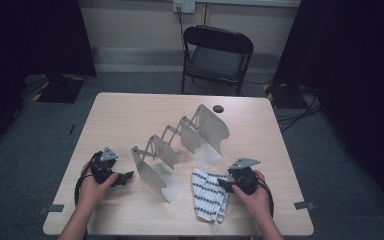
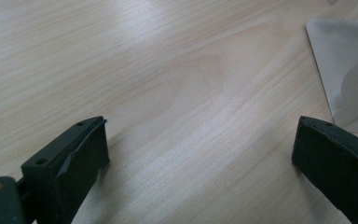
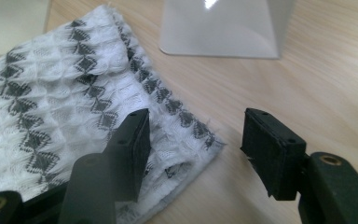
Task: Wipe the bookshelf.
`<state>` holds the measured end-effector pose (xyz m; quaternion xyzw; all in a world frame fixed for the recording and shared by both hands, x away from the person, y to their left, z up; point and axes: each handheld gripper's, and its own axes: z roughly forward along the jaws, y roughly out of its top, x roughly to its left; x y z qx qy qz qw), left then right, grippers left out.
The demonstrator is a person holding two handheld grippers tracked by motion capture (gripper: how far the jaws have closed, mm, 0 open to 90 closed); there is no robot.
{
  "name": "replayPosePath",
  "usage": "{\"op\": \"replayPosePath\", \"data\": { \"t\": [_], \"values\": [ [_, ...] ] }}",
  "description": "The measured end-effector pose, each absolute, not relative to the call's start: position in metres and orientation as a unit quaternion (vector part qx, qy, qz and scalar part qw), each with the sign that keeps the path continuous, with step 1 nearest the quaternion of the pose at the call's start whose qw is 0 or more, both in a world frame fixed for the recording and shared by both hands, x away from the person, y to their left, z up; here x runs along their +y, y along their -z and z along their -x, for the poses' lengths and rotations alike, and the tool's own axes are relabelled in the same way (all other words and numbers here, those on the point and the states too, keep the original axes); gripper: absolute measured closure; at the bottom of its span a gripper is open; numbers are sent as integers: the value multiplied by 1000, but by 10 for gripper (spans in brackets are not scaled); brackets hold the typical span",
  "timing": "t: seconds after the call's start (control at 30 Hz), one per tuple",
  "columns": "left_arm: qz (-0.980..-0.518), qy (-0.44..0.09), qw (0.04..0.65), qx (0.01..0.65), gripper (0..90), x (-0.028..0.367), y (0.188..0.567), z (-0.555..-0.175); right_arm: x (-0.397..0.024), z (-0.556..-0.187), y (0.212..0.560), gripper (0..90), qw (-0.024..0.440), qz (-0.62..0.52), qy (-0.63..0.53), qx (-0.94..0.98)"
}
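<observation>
A folded white cloth with dark diamond stripes lies near the table's front edge, right of centre. My right gripper sits at the cloth's right edge, held by a hand. In the right gripper view the cloth spreads to the left, and my right gripper is open: its left jaw rests over the cloth's corner and its right jaw stands over bare wood. My left gripper rests at the front left, pointing toward the metal rack. In its own view my left gripper is wide open over bare table.
The folding rack of metal plates runs diagonally across the table's middle; one plate's base lies ahead and to the right of the left jaws, another beyond the cloth. A small black disc lies at the far edge. A black chair stands behind the table.
</observation>
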<state>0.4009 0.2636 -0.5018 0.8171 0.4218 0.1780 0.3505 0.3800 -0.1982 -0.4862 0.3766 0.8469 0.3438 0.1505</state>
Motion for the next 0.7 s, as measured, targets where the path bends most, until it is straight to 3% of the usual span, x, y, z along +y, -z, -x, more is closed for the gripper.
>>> {"op": "replayPosePath", "data": {
  "t": [0.37,0.5,0.7],
  "values": [
    [-818,-178,350,421,33,264,502,-401,-188,-376,485,341,145,-371,-353,846],
    [-818,-178,350,421,32,264,502,-401,-195,-371,481,384,136,-386,-357,840],
    [-818,-178,350,422,32,264,502,-401,-214,-359,475,536,133,-407,-353,832]
  ]
}}
